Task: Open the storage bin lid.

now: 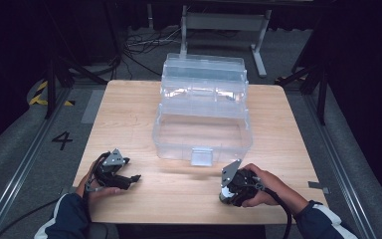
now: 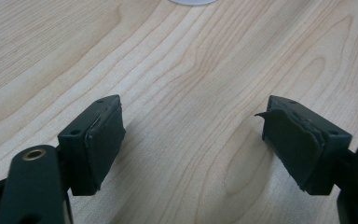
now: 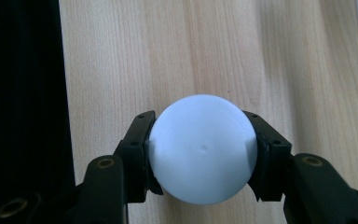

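A white ball (image 3: pixel 200 154) sits between the two black jaws of my right gripper (image 3: pixel 199 128), and both pads press on its sides, so the gripper is shut on it just above the wooden table (image 3: pixel 205 51). In the high view the right gripper (image 1: pixel 229 191) points downward near the table's front edge, right of centre, held by a hand. My left gripper (image 1: pixel 131 178) lies low at the front left, aimed toward the middle. Its jaws stand wide apart in the left gripper view, and the left gripper (image 2: pixel 193 135) has bare wood between its pads (image 2: pixel 105 140).
A large clear plastic toolbox (image 1: pixel 201 119) stands open in the middle of the table, its lid and trays folded toward the back and a latch (image 1: pixel 201 157) on its near wall. Bare wood (image 1: pixel 124 119) lies left of the box. Beyond the table are cables and dark stands.
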A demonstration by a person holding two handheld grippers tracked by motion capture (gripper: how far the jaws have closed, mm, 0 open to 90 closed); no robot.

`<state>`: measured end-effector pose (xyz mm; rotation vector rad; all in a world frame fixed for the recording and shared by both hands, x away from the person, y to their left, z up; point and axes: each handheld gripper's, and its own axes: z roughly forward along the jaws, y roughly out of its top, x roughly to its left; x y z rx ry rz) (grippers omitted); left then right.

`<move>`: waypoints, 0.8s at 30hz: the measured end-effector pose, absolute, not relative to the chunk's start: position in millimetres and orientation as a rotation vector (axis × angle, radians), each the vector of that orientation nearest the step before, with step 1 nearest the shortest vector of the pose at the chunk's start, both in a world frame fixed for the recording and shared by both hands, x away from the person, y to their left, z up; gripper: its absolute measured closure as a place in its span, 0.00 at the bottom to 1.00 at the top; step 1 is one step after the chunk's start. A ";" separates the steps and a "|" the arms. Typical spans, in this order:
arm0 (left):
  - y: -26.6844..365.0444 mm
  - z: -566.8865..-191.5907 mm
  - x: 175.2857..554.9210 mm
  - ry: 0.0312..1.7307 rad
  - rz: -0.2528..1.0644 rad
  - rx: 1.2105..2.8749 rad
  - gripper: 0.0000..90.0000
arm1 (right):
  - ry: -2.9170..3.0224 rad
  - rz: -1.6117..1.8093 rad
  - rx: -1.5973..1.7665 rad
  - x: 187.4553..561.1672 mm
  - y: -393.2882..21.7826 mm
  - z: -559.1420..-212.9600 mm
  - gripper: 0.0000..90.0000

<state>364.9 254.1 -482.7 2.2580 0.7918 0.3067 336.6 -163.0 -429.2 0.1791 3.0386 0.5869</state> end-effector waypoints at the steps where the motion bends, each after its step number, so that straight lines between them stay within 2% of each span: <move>1: 254.0 -482.8 364.7 0.793 0.307 2.256 0.23 | 3.041 0.585 0.181 337.1 -163.1 -428.4 0.56; 24: 254.5 -482.8 364.4 0.796 0.305 2.254 0.24 | 2.991 0.624 0.201 352.2 -177.0 -407.7 0.56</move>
